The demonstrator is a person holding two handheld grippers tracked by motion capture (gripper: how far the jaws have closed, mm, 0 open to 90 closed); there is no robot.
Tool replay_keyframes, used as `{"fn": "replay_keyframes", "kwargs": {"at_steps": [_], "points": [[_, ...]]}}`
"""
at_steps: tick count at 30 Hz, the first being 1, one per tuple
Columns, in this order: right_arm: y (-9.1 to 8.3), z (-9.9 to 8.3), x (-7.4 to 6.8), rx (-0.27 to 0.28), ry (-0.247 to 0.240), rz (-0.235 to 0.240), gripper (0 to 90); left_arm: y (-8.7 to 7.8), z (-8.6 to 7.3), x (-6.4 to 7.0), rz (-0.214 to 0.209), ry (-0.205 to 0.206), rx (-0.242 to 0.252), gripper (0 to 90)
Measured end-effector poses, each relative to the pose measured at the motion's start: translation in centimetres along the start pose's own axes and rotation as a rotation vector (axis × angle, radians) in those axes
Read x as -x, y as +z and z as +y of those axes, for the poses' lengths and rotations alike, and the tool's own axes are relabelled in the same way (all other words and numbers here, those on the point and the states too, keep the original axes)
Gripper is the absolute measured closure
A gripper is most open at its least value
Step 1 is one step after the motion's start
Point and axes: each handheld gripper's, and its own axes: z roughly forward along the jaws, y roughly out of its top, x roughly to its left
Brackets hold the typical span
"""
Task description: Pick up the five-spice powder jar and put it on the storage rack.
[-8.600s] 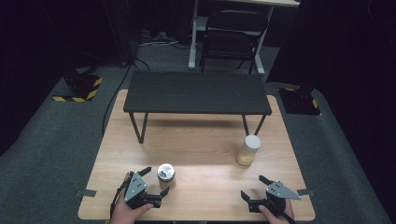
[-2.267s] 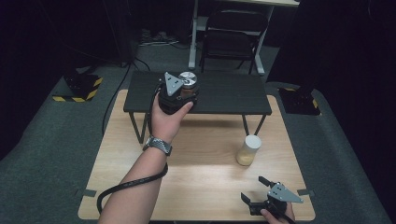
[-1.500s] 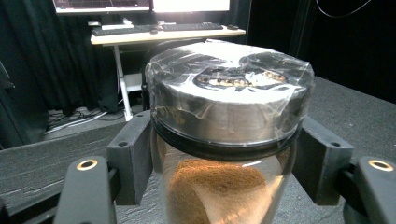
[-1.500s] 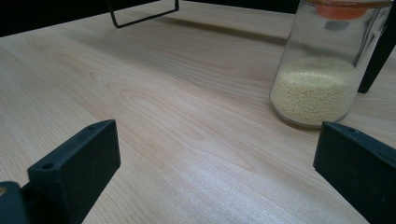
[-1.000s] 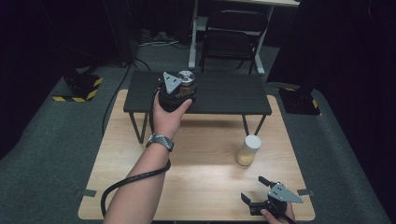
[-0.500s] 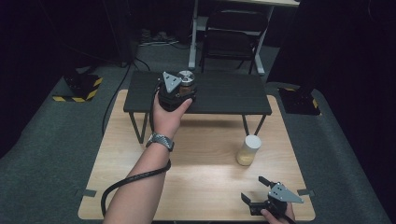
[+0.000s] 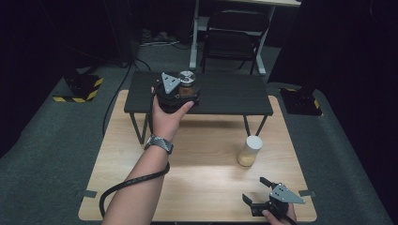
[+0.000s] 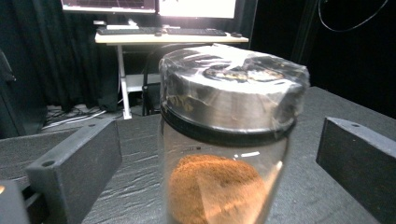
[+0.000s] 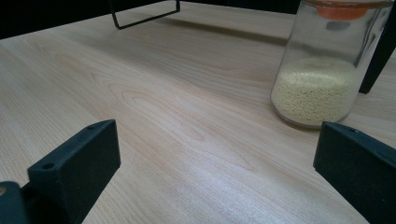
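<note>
Patience is what I am counting on for this step: I am setting the spice jar (image 8: 224,154) down on the black shelf (image 7: 225,93), so I am judging that the best way is to draw my left gripper (image 7: 180,91) straight back and level, keeping both jaws off the glass so the jar is not tipping or sliding toward the shelf's front edge. That gripper's jaws are standing spread wide, one on each side of the jar and apart from it in the left gripper view. The jar, with reddish-brown powder inside and a metal lid under clear wrap, is standing upright between them, near the shelf's front edge and left of its middle. My right gripper (image 7: 263,199) is resting near the desk's front right corner (image 7: 307,213), jaws spread and holding nothing, with the jar of pale yellow grains (image 9: 327,70) standing on the desk beyond it.
</note>
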Motion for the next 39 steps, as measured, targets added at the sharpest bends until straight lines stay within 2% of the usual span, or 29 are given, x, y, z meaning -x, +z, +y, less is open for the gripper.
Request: {"fn": "replay_keyframes", "kwargs": {"at_steps": [14, 23, 32, 39], "points": [[0.0, 0.1, -0.1, -0.005, -0.004, -0.001, 0.0, -2.9, -1.4, -0.8, -0.046, 0.006, 0.038, 0.4], [0.1, 0.1, -0.2, -0.005, -0.014, -0.002, 0.0, -5.1, -2.6, -1.0, -0.071, 0.029, 0.059, 0.4], [0.1, 0.1, -0.3, -0.006, -0.018, -0.004, 0.0, -7.1, -4.6, -1.3, -0.087, 0.033, 0.062, 0.4], [0.1, 0.1, -0.3, -0.007, -0.022, -0.006, 0.0, -8.7, -6.6, -1.1, -0.119, 0.026, 0.072, 0.4]]}}
